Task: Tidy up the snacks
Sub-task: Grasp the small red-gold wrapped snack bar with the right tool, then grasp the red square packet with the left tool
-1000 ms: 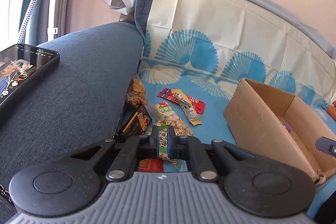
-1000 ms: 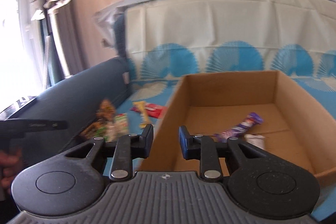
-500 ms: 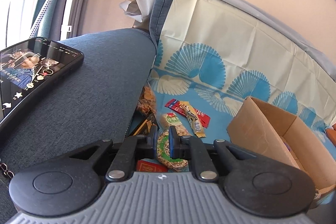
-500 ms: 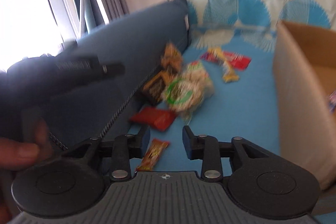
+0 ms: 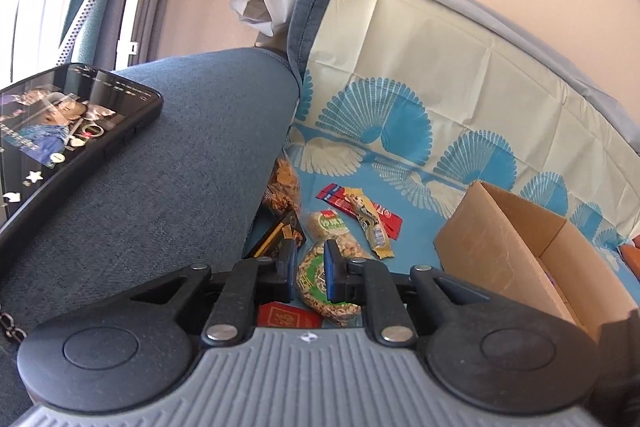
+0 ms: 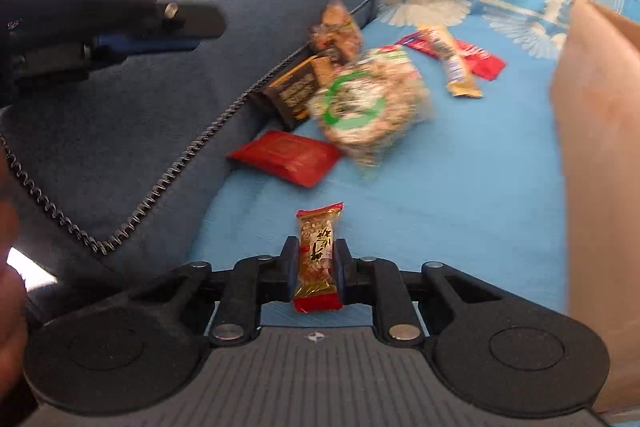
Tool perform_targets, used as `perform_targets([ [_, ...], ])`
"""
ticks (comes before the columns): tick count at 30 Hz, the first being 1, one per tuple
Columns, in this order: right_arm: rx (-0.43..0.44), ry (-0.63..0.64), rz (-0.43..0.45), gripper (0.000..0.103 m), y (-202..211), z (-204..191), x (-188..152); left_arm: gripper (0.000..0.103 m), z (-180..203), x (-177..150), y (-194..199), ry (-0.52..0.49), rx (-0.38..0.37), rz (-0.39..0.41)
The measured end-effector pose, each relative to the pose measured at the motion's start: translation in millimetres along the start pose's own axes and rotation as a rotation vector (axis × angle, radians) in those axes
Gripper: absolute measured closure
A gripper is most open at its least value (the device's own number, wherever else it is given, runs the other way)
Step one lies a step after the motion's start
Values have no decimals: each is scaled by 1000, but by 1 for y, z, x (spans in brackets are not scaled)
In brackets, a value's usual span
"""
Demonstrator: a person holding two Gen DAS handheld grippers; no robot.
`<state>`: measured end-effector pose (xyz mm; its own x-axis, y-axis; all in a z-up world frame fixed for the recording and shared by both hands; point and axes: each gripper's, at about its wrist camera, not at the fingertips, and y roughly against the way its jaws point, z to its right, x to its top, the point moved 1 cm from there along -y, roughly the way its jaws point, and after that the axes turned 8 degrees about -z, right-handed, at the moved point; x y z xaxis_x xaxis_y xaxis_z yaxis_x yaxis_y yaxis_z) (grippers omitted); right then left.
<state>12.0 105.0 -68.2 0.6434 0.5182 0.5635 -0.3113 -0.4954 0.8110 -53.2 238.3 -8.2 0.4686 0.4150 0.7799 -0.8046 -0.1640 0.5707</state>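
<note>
Right gripper (image 6: 316, 273), having swung from the box (image 6: 600, 187), now clamps 1 snack bar (image 6: 317, 259); left gripper (image 5: 309, 269) is opening, its peanut bag (image 5: 320, 283) released.

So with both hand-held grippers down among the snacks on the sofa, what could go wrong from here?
1. The right hand-held gripper pinches the small snack bar near one end; it might swing or slip on the way to the cardboard box.
2. The left hand-held gripper is opening above the nut bag, which could land on the red packet.
</note>
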Motion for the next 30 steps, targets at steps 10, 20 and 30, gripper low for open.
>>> perform_targets([
  [10, -22, 41, -10, 85, 42, 36, -38, 55, 26, -5, -51, -120, 75, -254],
  [20, -12, 30, -13, 84, 17, 50, -41, 32, 46, -17, -99, -253, 304, -410],
  [30, 18, 8, -24, 84, 19, 55, -41, 40, 39, -20, -131, -208, 341, -467],
])
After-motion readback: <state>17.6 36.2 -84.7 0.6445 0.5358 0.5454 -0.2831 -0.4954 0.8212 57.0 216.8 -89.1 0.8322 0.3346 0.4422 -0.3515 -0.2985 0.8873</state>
